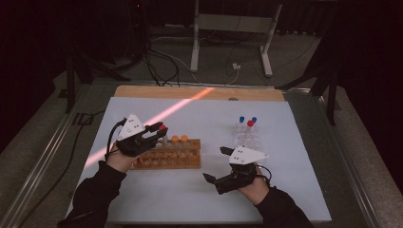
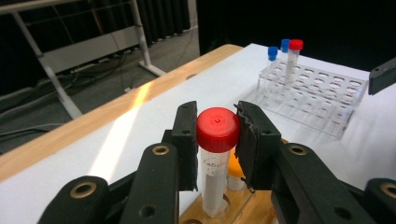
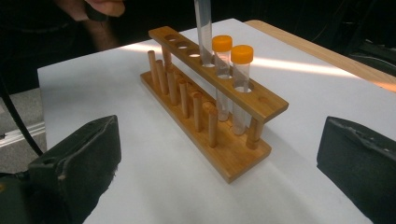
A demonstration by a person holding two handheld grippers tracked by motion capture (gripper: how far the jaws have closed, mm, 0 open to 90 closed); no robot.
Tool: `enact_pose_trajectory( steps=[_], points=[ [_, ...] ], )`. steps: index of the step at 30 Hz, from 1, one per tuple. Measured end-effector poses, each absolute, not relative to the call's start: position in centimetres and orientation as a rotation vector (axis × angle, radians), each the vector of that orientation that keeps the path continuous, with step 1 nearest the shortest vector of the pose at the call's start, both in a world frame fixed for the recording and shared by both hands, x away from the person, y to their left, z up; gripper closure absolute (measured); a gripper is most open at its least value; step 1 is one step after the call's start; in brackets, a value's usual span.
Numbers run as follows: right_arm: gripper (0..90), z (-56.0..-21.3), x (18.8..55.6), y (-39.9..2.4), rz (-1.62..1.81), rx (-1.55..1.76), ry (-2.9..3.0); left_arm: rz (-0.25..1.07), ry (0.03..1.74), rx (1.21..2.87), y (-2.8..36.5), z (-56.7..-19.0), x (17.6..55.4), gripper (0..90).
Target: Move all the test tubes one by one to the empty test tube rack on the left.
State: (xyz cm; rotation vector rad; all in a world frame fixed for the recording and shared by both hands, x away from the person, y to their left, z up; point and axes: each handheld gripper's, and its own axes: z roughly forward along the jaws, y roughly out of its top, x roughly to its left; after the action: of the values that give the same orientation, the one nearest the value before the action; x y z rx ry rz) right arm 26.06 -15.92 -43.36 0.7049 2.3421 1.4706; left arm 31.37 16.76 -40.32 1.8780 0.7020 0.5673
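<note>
My left hand-held gripper (image 2: 217, 140) pinches the red-capped tube (image 2: 217, 154) by its cap, tube upright over a hole in the wooden rack (image 3: 210, 116) for seating beside the orange-capped tubes (image 3: 232, 70), while my right hand-held gripper (image 1: 223, 166) waits spread wide.

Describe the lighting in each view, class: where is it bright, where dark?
High view: dim room, an orange light streak across the table. Left gripper view: the same warm streak, black background. Right gripper view: a bright band behind the wooden rack.
</note>
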Motion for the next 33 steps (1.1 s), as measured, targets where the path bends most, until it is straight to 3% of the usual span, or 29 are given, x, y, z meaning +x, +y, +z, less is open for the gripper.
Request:
enact_pose_trajectory(
  steps=[33],
  points=[
    [0.0,-43.3,26.0,-16.2,1.478,0.700,2.357,0.494,0.749,1.979,15.6,-44.0,32.3,71.2]
  ],
)
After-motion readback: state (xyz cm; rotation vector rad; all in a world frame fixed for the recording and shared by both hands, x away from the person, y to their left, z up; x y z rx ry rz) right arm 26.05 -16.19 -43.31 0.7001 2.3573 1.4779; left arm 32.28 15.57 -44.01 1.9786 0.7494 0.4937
